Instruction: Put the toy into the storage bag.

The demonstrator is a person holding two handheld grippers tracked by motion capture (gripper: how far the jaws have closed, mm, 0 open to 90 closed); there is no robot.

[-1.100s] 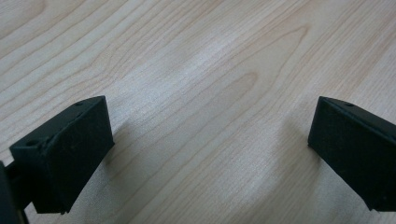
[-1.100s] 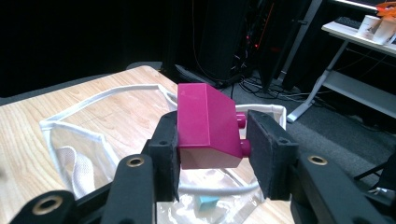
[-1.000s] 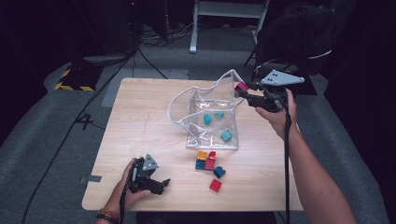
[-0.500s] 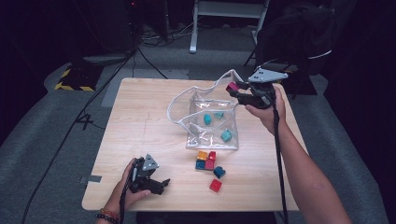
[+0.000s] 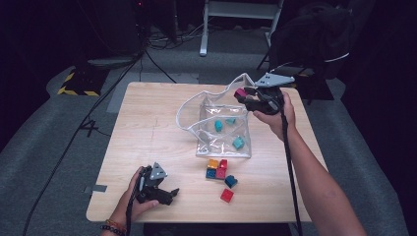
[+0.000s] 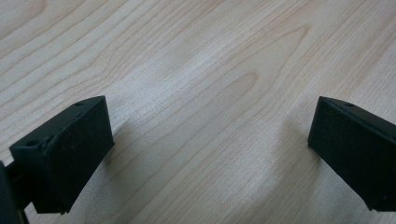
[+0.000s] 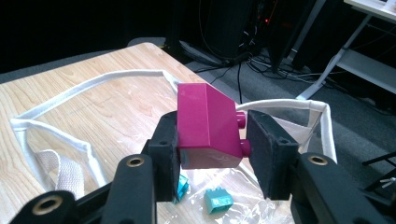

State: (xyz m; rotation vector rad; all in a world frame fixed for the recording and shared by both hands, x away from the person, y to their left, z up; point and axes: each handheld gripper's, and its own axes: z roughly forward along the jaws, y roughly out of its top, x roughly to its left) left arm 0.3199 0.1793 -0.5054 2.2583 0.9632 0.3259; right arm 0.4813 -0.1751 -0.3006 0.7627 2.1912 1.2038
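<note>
Movement since a second ago: the right gripper (image 5: 247, 95), pinching a magenta brick (image 7: 208, 126), has shifted left over the clear bag (image 5: 223, 147)'s far rim, apparently ready to drop. The left gripper (image 5: 166, 195) rests spread at the near-left table (image 5: 147, 128).

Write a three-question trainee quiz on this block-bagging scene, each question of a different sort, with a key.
1. True or false: the right gripper is shut on a magenta block.
2. Multiple choice: where does the left gripper sit? A) inside the bag B) low over the bare table near its front-left corner C) on the loose blocks
3. Fill in: the blocks already inside the clear bag are ____ in colour.

Key
1. True; its jaws clamp the block above the bag's white-edged opening.
2. B; its jaws stand wide apart with only the wooden table between them.
3. Teal; three teal blocks show through the plastic, while the loose blocks lie in front of the bag.
</note>
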